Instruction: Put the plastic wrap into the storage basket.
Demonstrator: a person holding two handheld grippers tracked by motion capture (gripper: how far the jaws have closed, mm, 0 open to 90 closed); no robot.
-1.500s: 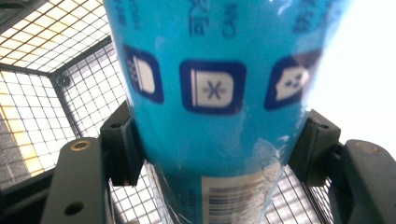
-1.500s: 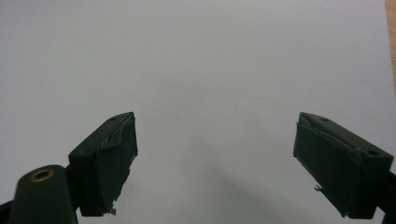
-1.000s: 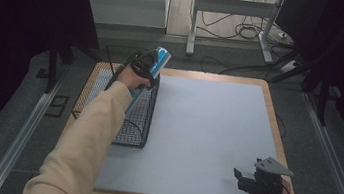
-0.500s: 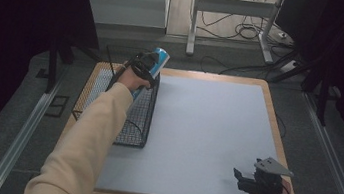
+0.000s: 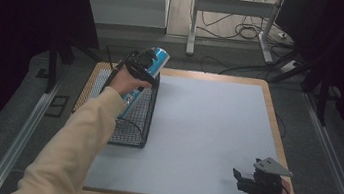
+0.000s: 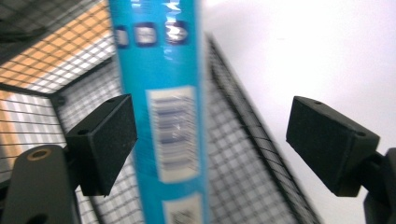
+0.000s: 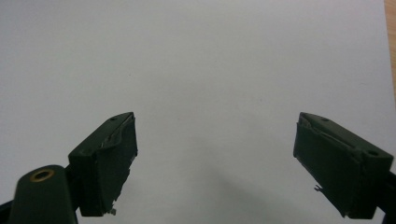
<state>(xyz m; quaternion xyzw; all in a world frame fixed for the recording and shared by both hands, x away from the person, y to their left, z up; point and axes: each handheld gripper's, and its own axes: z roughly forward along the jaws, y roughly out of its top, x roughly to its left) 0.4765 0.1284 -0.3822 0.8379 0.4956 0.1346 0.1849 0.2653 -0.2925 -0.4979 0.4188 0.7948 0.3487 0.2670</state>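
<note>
High view: the left gripper is held above the far end of a black wire basket that stands along the left side of the bench, on the pale sheet that covers most of its wooden top. A blue tube-shaped package shows at the gripper, its far end rising past the hand toward the back edge of the bench, while a lower part of it appears under the hand, inside the basket. Left gripper view: the blue package, bearing a white barcode label, runs lengthwise between the two black jaws; these have just been opening and now stand wide apart, the left pad just beside the package or touching it (the picture is too blurred to tell which) and the right pad well clear of it. The mesh wall of the wire basket lies behind the package. Right gripper view: the right gripper hangs over the bare pale sheet with its jaws spread and nothing between them. In the high view the right gripper sits near the front right corner of the bench, well apart from the basket.
</note>
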